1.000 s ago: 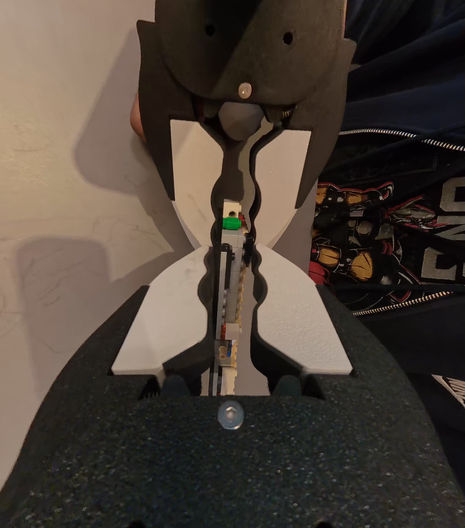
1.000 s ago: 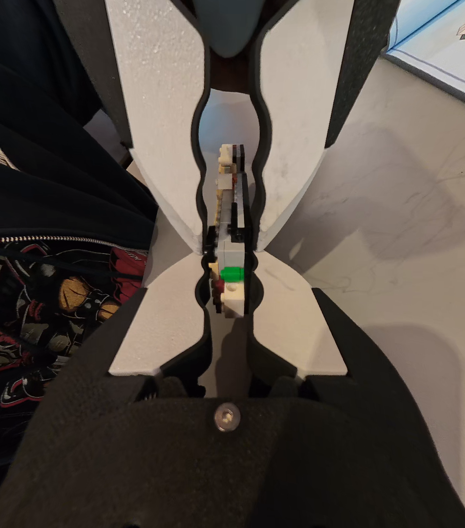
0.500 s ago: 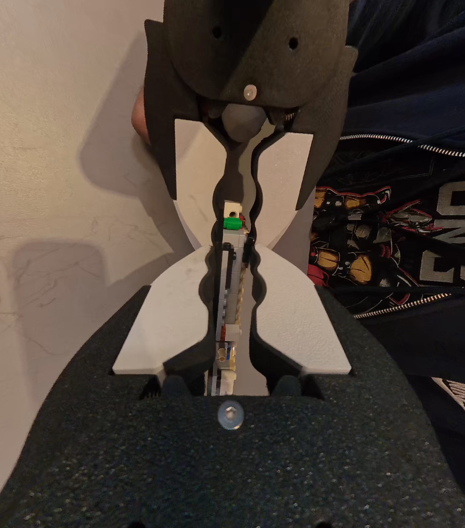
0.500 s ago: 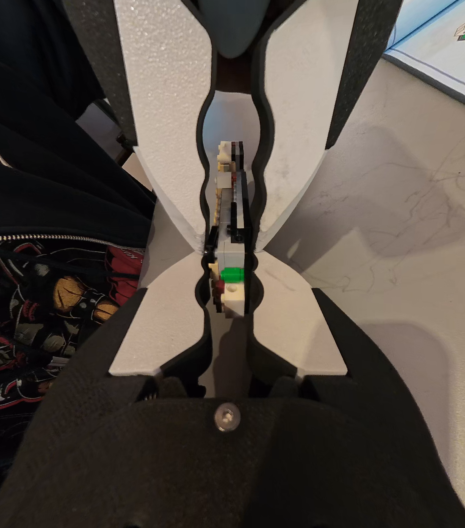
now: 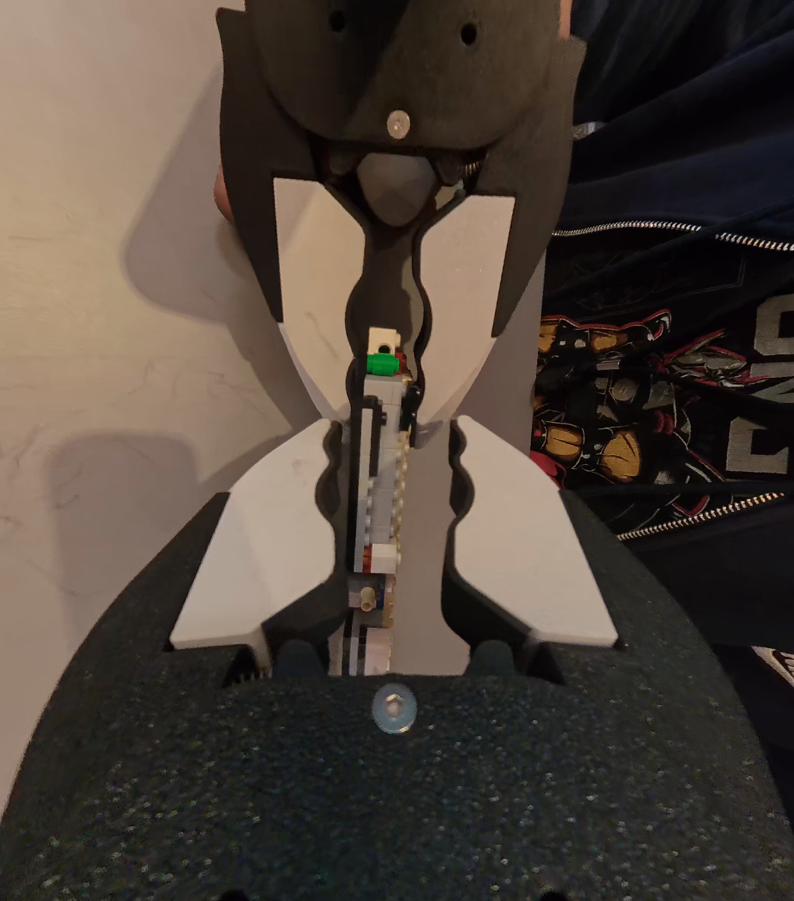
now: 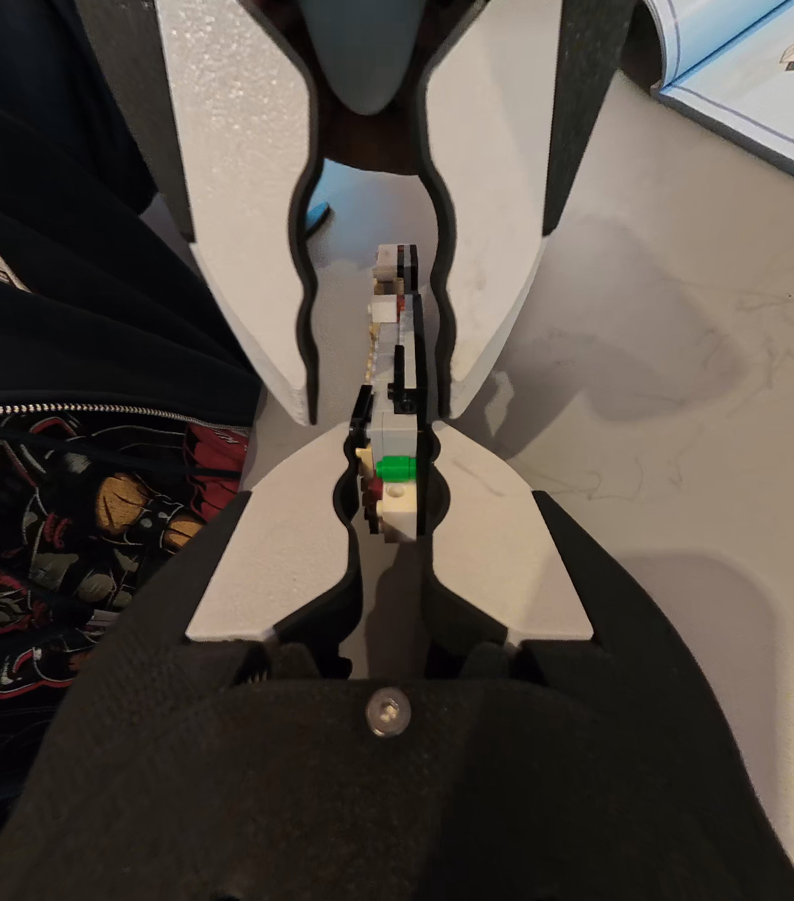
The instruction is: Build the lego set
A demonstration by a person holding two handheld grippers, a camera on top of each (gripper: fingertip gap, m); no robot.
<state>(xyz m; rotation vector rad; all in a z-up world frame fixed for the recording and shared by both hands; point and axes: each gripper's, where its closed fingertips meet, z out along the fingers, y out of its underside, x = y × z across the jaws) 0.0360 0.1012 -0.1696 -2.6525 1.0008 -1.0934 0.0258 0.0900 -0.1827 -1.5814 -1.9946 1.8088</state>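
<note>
A narrow brick assembly (image 5: 380,487) of grey, black, tan and white pieces with a green stud (image 5: 382,365) spans both grippers above the pale table (image 5: 68,365). My left gripper (image 5: 392,429) is open. The assembly lies along its left finger (image 5: 288,512), and a clear gap separates it from the right finger (image 5: 507,512). My right gripper (image 6: 390,436) is shut on the assembly's end (image 6: 397,429) by the green stud (image 6: 395,468). The right gripper (image 5: 385,400) faces the left one tip to tip. The left gripper (image 6: 378,414) shows spread apart in the right wrist view.
A person in a dark zip jacket over a printed shirt (image 5: 678,390) sits close on the right of the left wrist view and on the left of the right wrist view (image 6: 68,341). A light blue booklet (image 6: 775,73) lies on the table at the far right. Both grippers' tips are close together, under 4 cm apart.
My left gripper's jaws have opened off the brick assembly, which they pinched in the earlier frames. The right gripper keeps its grip and the assembly has stayed in place.
</note>
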